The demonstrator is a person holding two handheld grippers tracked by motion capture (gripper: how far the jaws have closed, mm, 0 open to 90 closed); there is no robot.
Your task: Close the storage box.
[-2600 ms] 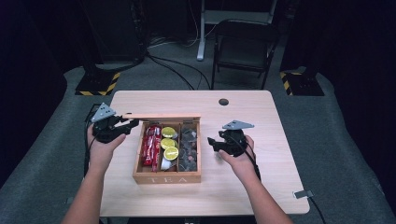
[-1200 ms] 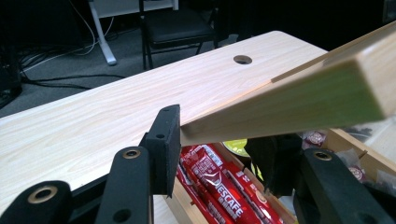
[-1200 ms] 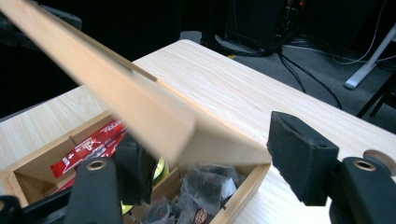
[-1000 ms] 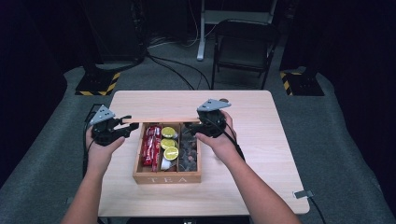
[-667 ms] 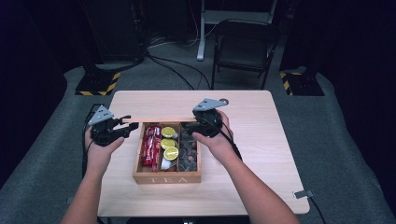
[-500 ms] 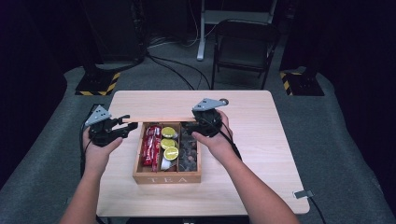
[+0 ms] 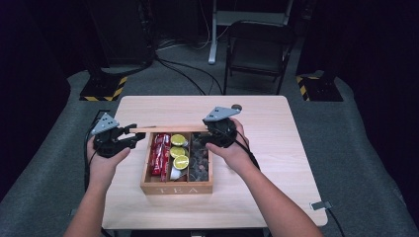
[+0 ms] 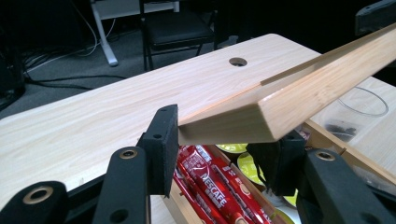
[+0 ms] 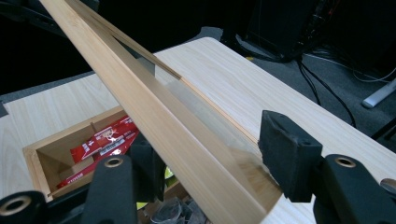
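Left hand-held gripper point(image 7: 129, 139) shifted outward; one lid point(image 7: 168, 130), two grippers.

Left gripper point(image 7: 129, 139), right gripper point(image 7: 213, 132): jaws apart.

A black folding chair point(image 7: 257, 47) stands on grey floor covering point(image 7: 365, 148) beyond the light wooden bench point(image 7: 276, 163). Black cables point(image 7: 183, 74) trail across the floor. Black stand bases edged with yellow-black hazard tape point(image 7: 101, 89) flank the bench's far corners.
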